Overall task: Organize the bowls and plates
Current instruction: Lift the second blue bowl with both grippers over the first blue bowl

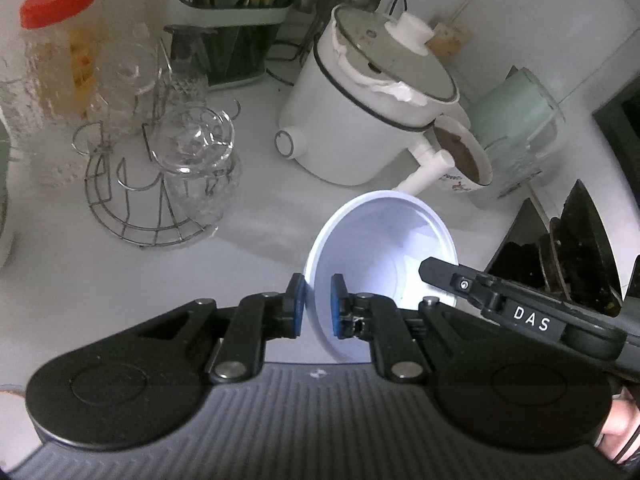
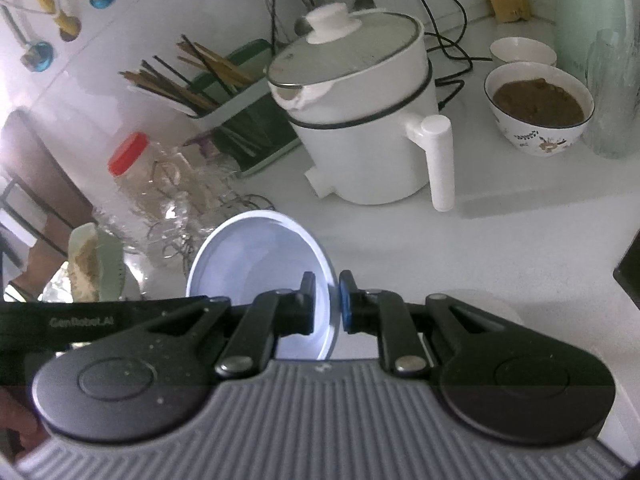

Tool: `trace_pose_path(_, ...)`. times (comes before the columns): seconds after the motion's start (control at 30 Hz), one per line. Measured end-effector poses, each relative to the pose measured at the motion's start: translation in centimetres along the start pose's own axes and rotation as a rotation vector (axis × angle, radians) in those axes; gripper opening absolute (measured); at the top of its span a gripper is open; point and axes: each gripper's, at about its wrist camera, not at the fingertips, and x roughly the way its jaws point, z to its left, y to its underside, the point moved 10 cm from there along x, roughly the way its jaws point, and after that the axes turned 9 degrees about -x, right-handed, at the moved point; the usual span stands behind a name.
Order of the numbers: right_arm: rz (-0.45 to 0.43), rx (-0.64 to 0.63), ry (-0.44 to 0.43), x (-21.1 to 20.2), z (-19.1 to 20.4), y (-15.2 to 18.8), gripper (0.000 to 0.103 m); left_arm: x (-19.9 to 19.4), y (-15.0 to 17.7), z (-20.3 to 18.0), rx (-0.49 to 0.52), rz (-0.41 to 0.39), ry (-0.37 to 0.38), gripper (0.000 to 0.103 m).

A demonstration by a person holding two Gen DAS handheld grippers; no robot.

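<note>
A pale blue-white bowl (image 1: 380, 248) hangs above the white counter, tilted on its side. My left gripper (image 1: 318, 306) is shut on its near-left rim, blue pads on either side of the wall. In the right wrist view the same bowl (image 2: 256, 256) shows its hollow, and my right gripper (image 2: 327, 302) is shut on its right rim. The right gripper's black finger (image 1: 460, 276) reaches into the bowl's right side in the left wrist view. A patterned bowl (image 2: 538, 108) filled with brown food stands at the back right, with a small white bowl (image 2: 522, 50) behind it.
A white electric pot (image 2: 360, 120) with a lid and handle stands behind the held bowl. A wire rack (image 1: 140, 184) with glass cups, a red-lidded jar (image 1: 60, 48) and a green chopstick holder (image 2: 240, 108) fill the left. Dark plates (image 1: 560, 248) stand at the right.
</note>
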Motion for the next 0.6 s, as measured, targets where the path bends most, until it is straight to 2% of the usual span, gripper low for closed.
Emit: trace_pose_path(0.6, -0.005, -0.020, -0.042, -2.5, 3.0, 1.5, 0.015, -4.0, 2.0, 1.5, -0.010, -0.015, -0.036, 0.014)
